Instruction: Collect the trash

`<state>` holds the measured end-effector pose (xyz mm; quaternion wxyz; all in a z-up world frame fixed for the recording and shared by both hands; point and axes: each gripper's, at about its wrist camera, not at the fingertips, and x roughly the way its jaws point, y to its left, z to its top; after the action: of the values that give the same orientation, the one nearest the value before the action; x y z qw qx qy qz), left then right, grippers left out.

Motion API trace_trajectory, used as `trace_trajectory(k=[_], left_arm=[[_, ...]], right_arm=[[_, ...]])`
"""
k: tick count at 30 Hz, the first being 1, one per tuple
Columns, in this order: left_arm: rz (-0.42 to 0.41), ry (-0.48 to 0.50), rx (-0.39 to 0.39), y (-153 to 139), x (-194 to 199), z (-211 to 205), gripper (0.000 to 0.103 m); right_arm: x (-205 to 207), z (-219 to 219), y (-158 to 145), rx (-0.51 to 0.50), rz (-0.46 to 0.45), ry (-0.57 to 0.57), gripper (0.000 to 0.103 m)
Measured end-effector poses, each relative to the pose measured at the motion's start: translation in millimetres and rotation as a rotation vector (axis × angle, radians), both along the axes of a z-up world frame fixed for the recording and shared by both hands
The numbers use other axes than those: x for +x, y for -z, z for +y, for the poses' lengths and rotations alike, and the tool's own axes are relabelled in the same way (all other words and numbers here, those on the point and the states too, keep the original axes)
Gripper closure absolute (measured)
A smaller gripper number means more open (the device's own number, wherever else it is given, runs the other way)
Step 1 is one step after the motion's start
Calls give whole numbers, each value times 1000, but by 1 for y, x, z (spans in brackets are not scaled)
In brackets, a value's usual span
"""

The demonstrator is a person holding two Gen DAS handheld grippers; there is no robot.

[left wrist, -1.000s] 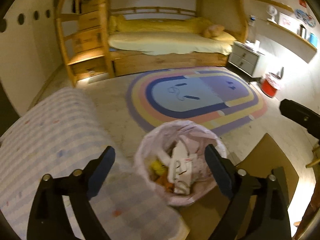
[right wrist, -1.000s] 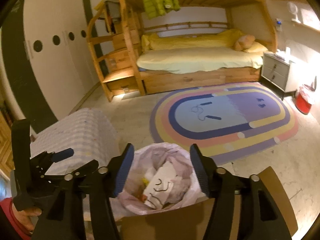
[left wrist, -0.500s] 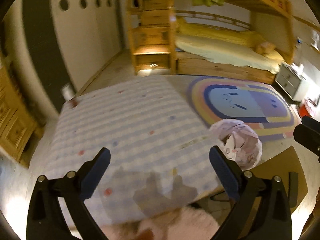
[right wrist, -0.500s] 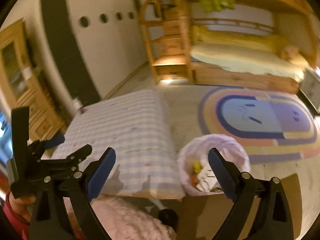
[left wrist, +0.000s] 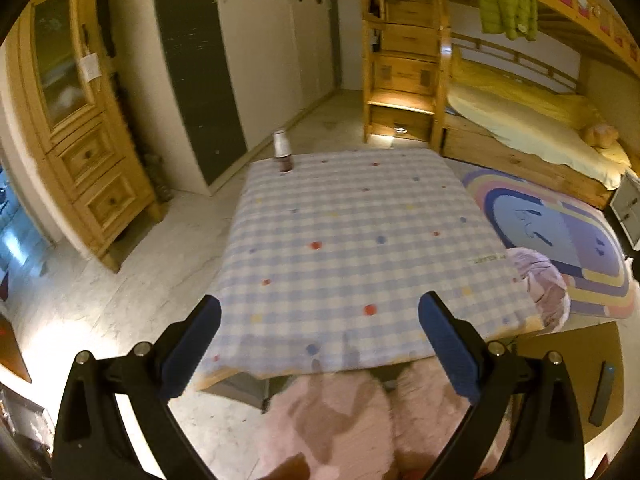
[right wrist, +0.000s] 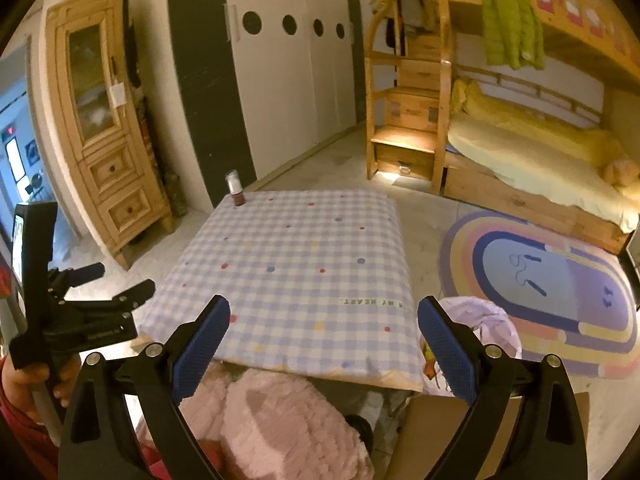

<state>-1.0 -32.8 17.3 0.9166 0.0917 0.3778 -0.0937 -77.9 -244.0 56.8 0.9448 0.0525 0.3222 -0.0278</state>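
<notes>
Now I've swung both views up off the trash bag [right wrist: 486,322] onto the checked worktop [left wrist: 352,248]; the bag sits at 4 o'clock beside it. My left hand-held gripper [left wrist: 319,344] and right hand-held gripper [right wrist: 323,346] are both released, empty. One small bottle [left wrist: 282,156] remains at 11 o'clock, likely my next pickup

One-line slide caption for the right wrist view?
Open right gripper faces a checkered table with a small bottle at its far corner; lined trash bin beside it.
</notes>
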Motion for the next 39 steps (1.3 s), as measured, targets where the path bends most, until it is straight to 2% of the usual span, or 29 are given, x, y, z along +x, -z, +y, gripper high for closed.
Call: trace_trajectory(k=[8, 39], left_arm=[[-4, -28, 9, 1, -7, 19, 7], [8, -8, 4, 0, -5, 7, 7]], right_arm=[[-4, 15, 2, -72, 15, -9, 9], [-1, 10, 11, -40, 26, 4, 9]])
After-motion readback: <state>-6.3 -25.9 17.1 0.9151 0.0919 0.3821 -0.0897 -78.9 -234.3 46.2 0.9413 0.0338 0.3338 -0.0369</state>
